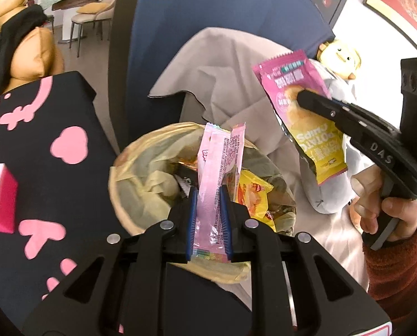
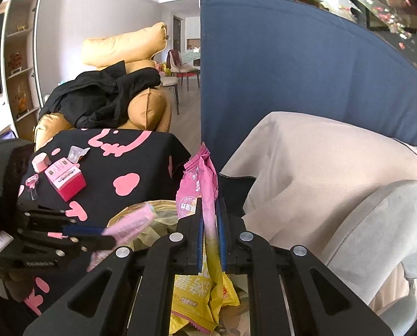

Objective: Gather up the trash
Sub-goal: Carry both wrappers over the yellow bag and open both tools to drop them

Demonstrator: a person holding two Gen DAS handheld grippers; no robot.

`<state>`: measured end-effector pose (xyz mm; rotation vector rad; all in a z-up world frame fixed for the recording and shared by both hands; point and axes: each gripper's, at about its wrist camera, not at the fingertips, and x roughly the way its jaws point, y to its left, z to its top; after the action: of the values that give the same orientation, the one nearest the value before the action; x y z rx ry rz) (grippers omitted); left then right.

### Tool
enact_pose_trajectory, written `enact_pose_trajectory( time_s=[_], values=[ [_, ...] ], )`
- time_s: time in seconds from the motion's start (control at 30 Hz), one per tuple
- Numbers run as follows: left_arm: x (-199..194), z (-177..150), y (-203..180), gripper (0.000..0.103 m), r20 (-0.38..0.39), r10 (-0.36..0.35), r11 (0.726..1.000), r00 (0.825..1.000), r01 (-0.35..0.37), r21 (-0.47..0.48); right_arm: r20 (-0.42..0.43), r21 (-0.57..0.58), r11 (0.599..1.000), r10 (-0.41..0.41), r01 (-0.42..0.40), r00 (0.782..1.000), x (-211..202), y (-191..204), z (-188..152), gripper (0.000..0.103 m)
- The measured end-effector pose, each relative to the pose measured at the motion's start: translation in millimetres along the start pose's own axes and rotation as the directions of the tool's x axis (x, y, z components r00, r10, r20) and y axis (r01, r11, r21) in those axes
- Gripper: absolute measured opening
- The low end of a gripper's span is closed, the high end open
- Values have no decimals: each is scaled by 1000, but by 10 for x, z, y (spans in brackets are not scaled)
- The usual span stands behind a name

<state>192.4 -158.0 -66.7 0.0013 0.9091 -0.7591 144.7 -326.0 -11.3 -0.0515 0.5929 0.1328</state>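
My left gripper (image 1: 208,196) is shut on a long pale pink wrapper (image 1: 217,162), which stands up between the blue pads right above the trash bin (image 1: 124,165). The bin has a yellowish liner and holds several wrappers, one of them yellow (image 1: 250,193). To the right and higher, my right gripper (image 1: 303,99) is shut on a pink and yellow snack packet (image 1: 289,84) that hangs beside the bin. In the right wrist view the same packet (image 2: 200,179) is pinched between the pads of the right gripper (image 2: 210,207). The left gripper (image 2: 107,235) comes in from the left with its pale pink wrapper (image 2: 130,224) over the liner (image 2: 160,212).
A black table cover with pink hearts (image 1: 54,145) lies left of the bin, with a pink box (image 2: 65,180) and small pink items on it. A blue partition (image 2: 278,70), a beige draped cloth (image 2: 306,162), a plush toy (image 1: 340,56) and an orange sofa with black clothes (image 2: 104,95) surround the bin.
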Motion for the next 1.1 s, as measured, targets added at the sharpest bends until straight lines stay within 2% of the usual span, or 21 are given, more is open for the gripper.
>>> enact_pose_trajectory(
  time_s=[0.13, 0.3, 0.33, 0.4, 0.6, 0.7, 0.9, 1.0, 1.1],
  values=[
    [186, 26, -43, 15, -21, -3, 1000, 1000, 3, -2, 8, 13, 1000, -1, 1, 1000, -23, -47, -8, 10],
    [332, 80, -69, 16, -12, 7, 1000, 1000, -7, 11, 20, 33, 999, -6, 6, 1000, -42, -106, -15, 10],
    [341, 89, -73, 20, -6, 12, 1000, 1000, -12, 17, 23, 37, 999, -6, 5, 1000, -42, -112, -13, 10],
    [343, 120, -56, 39, 5, 22, 1000, 1000, -22, 20, 27, 46, 999, -3, 2, 1000, -45, -123, -19, 10],
    [134, 102, 245, 44, 19, 42, 995, 999, -40, -90, 12, 62, 997, 54, -54, 998, 71, -25, -88, 10],
    [-16, 11, 399, 45, 19, 65, 990, 998, -62, -125, -20, 54, 993, 110, -108, 994, 247, 154, -188, 10],
    [-246, -241, 557, 47, 0, 120, 986, 993, -119, -118, -87, 58, 983, 181, -176, 980, 666, 478, -379, 10],
    [-365, -387, 643, 49, -10, 117, 983, 993, -117, -139, -162, 36, 985, 170, -167, 972, 920, 596, -527, 10],
    [-471, -511, 732, 50, -12, 130, 979, 991, -131, -158, -212, -4, 993, 116, -119, 971, 1046, 628, -646, 10]
  ],
)
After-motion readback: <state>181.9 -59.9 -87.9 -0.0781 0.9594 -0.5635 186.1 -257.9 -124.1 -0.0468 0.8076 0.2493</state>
